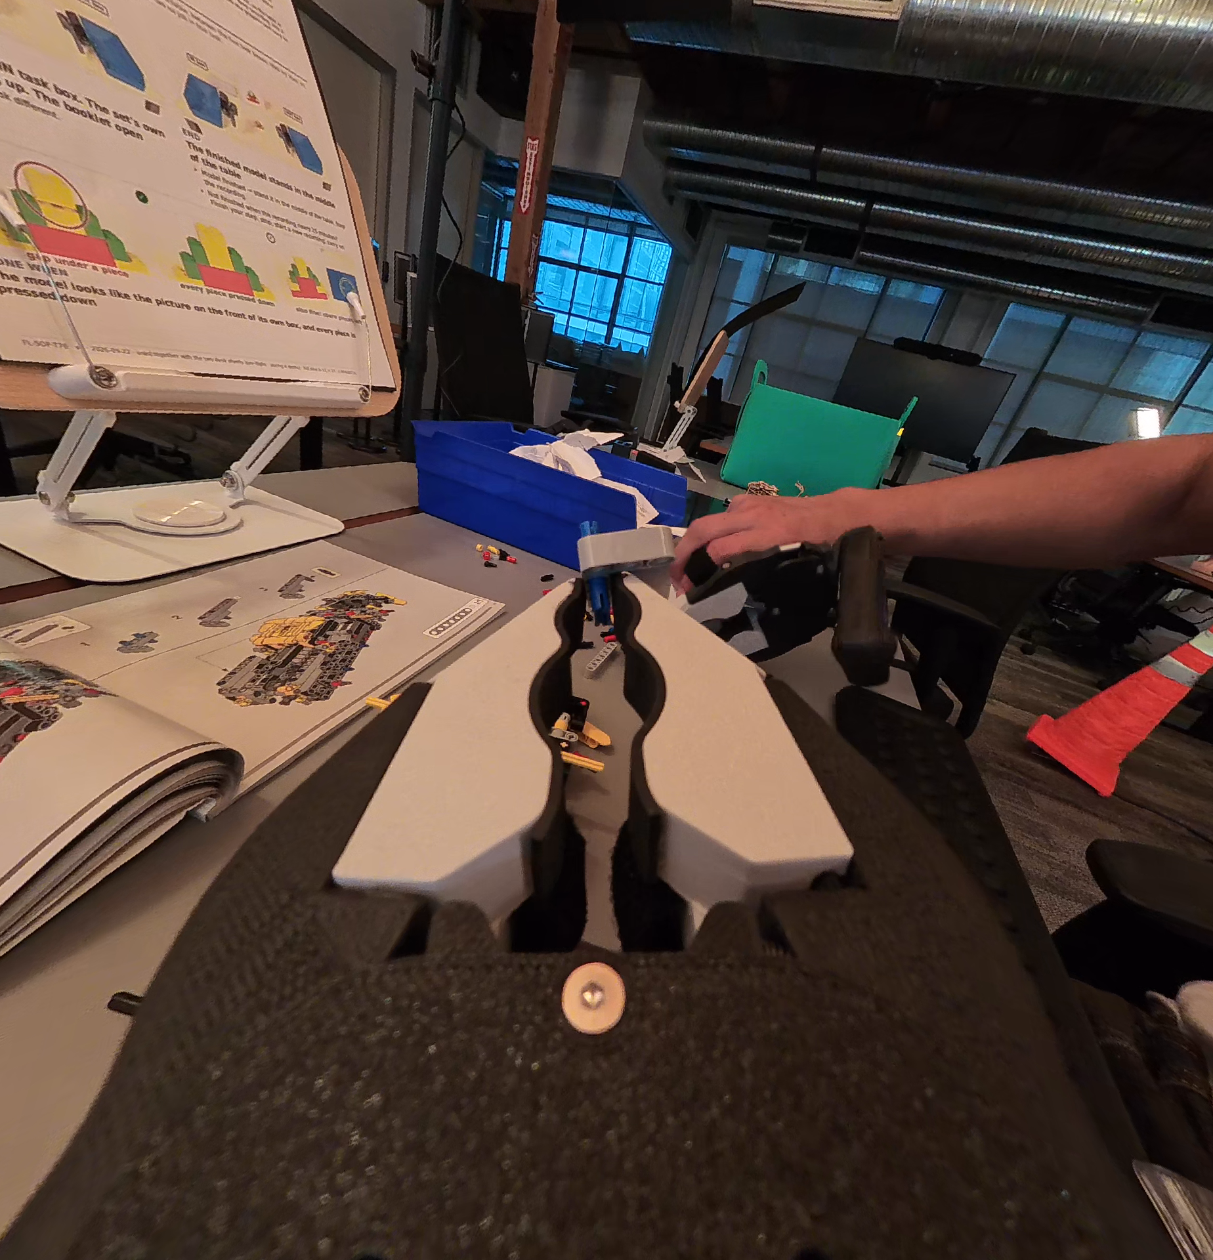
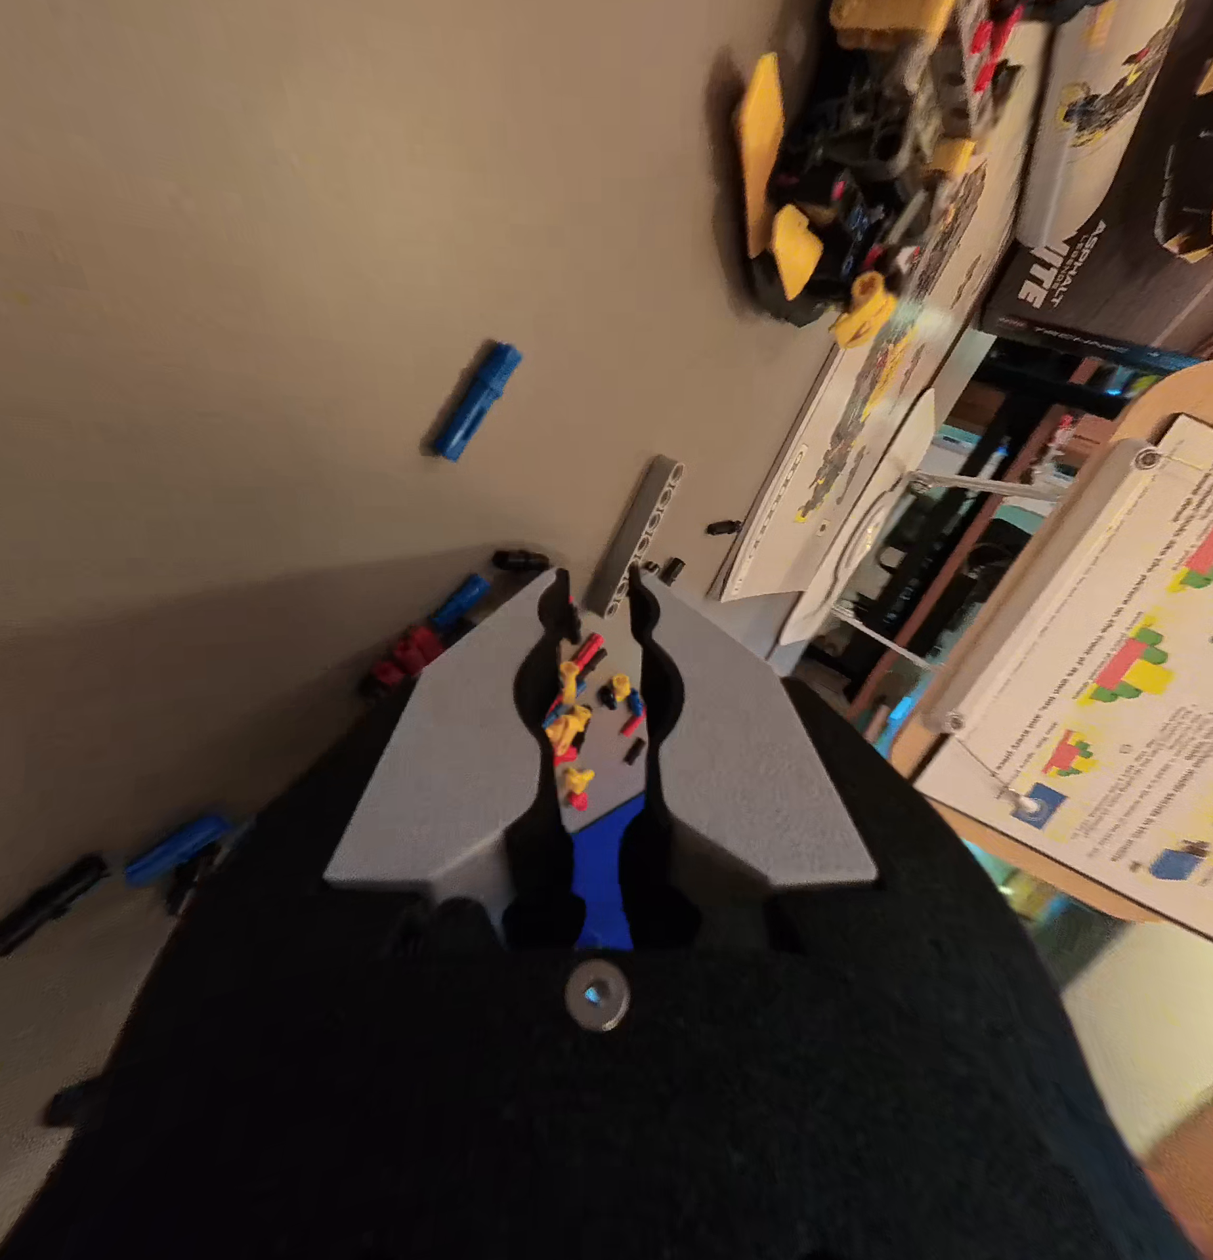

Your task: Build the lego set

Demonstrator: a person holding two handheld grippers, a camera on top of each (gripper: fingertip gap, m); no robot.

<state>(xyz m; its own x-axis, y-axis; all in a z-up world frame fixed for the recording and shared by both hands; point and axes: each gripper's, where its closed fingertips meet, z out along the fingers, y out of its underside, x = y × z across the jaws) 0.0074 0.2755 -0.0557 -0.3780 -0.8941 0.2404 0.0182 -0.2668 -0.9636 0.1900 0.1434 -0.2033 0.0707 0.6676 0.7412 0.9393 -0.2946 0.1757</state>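
Note:
In the left wrist view my left gripper [image 1: 600, 590] is shut on a blue pin [image 1: 595, 600] that carries a short light-grey beam [image 1: 625, 551], held above the table. My right gripper [image 1: 760, 600], gripped by a hand [image 1: 747, 525], hovers just right of that piece. In the right wrist view my right gripper [image 2: 598, 579] is slightly open and empty, tilted above loose parts: a long grey beam [image 2: 641, 532], a blue pin [image 2: 477, 402], and small yellow, red and black pieces [image 2: 576, 716]. The partly built yellow-and-black model [image 2: 829, 177] stands farther off, blurred.
An open instruction booklet [image 1: 249, 648] lies at the left, with a document stand [image 1: 160, 204] behind it. A blue bin [image 1: 522, 491] holding crumpled paper sits at the back. The set's box [image 2: 1101, 238] lies beyond the model. An orange cone [image 1: 1136, 702] stands on the floor.

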